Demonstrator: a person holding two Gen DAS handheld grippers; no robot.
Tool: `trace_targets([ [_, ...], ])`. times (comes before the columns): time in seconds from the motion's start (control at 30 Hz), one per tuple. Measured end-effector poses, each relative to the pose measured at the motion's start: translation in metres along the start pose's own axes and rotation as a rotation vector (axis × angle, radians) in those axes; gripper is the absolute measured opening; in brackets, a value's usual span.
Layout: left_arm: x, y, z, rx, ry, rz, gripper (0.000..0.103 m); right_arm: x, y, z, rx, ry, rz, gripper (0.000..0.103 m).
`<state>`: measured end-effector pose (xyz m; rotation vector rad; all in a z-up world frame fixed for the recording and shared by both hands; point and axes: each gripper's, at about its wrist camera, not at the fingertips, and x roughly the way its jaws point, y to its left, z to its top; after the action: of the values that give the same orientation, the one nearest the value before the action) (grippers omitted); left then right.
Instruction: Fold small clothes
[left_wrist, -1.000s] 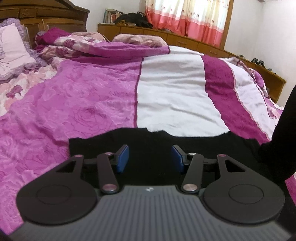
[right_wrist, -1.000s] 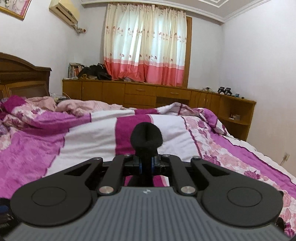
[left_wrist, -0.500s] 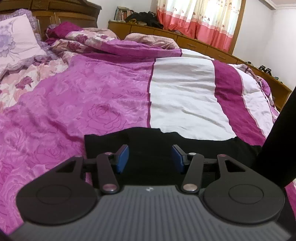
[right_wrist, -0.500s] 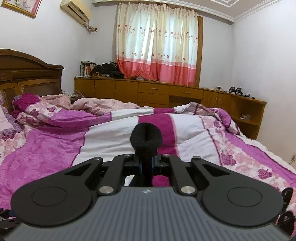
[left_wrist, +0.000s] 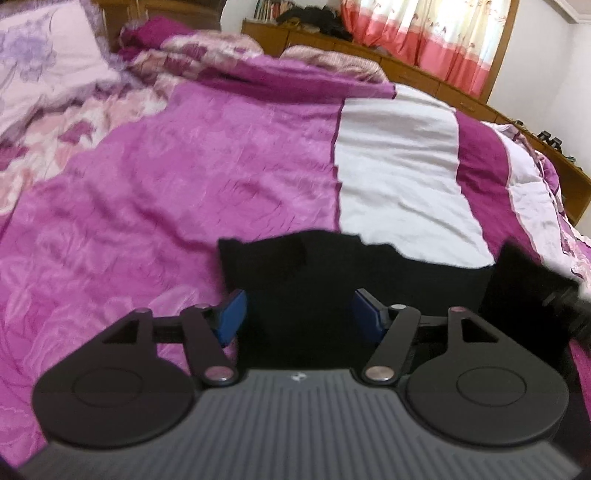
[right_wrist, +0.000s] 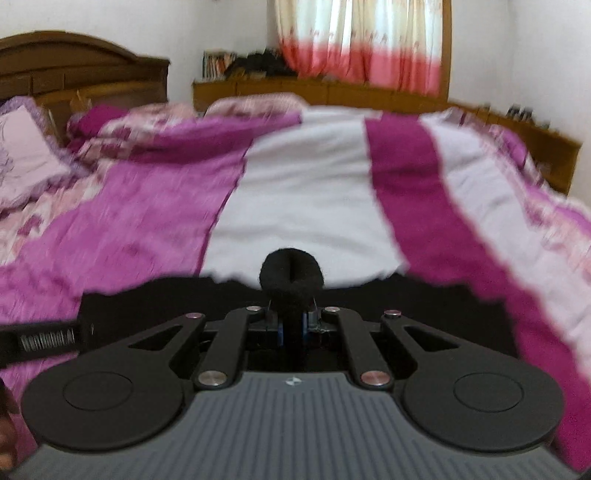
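A: What does the garment look like, and where is it?

B: A black garment (left_wrist: 317, 280), plain and dark, no seams or print to be made out; it lies across the near part of the bed's quilt (left_wrist: 166, 206), over the magenta rose-patterned panel and the foot of the white stripe; its far edge is uneven, with a raised fold near the middle; what kind of clothing it is I cannot tell.

A: And the left gripper?

B: The left gripper (left_wrist: 298, 312) has its jaws spread wide, blue pads facing each other with the black cloth showing between them; they grasp nothing; whether they touch the cloth I cannot tell.

A: The right one?

B: The right gripper (right_wrist: 292, 326) has its jaws clenched on a fold of the same black garment (right_wrist: 291, 275); a rounded loop of cloth bulges out beyond the tips; the rest spreads dark below on the quilt; the view is blurred.

A: Anything else?

B: A pillow (left_wrist: 40, 70) at the headboard; pink-and-cream curtains (right_wrist: 364, 40) behind.
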<state>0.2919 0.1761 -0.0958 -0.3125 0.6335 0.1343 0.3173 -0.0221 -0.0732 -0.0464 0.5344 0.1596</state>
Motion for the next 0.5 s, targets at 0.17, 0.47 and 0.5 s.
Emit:
trace_targets([
  [0.17,0.0,0.016,-0.003,0.006,0.008,0.036,0.066,0.025,0.023,-0.039,0.038,0.106,0.145,0.012],
  [0.47,0.008,0.013,-0.008,0.024,0.043,0.028,0.066,0.009,-0.007,-0.042,0.224,0.088,0.355,0.061],
  [0.5,0.007,0.008,-0.009,0.039,0.045,0.015,0.066,0.004,-0.015,-0.04,0.242,0.083,0.364,0.063],
])
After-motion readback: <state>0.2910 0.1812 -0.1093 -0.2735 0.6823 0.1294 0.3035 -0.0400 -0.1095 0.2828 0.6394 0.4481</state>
